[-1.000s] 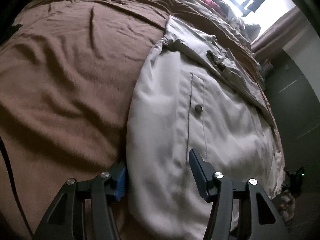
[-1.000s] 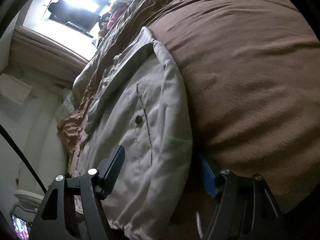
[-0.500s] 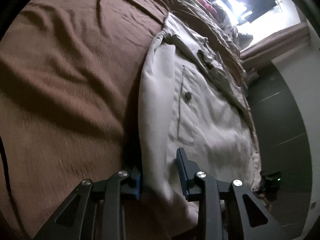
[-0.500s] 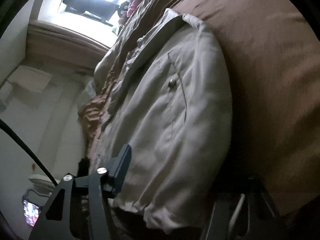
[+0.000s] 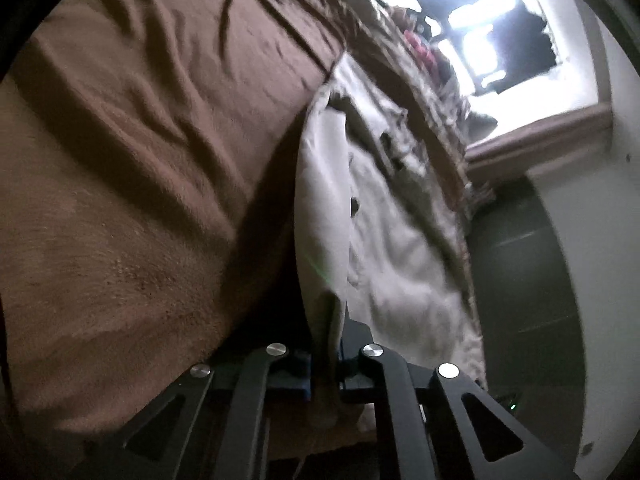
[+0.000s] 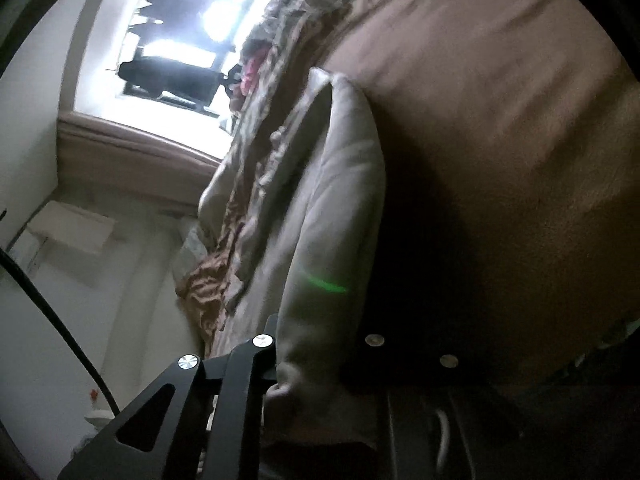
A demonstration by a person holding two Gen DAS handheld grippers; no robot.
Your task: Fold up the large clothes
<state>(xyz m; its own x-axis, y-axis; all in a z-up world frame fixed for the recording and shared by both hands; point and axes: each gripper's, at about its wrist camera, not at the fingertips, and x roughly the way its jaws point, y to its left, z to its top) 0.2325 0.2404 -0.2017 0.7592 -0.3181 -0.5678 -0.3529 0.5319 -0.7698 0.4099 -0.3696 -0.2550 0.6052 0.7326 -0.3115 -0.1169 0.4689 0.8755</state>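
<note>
Fabric of a pale beige jacket (image 5: 324, 216) runs up the middle of the left wrist frame, its near edge pinched tight by the left gripper (image 5: 324, 364) at lower centre. Brown blanket (image 5: 140, 160) fills the left side beneath it. Centre of the other view, the right gripper (image 6: 308, 356) clamps the same jacket (image 6: 332, 208); a bright window (image 6: 180, 40) glares upper left.

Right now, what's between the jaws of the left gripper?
In the left wrist view, a bunched edge of the beige jacket is pinched in the left gripper; the brown blanket lies beside it.
</note>
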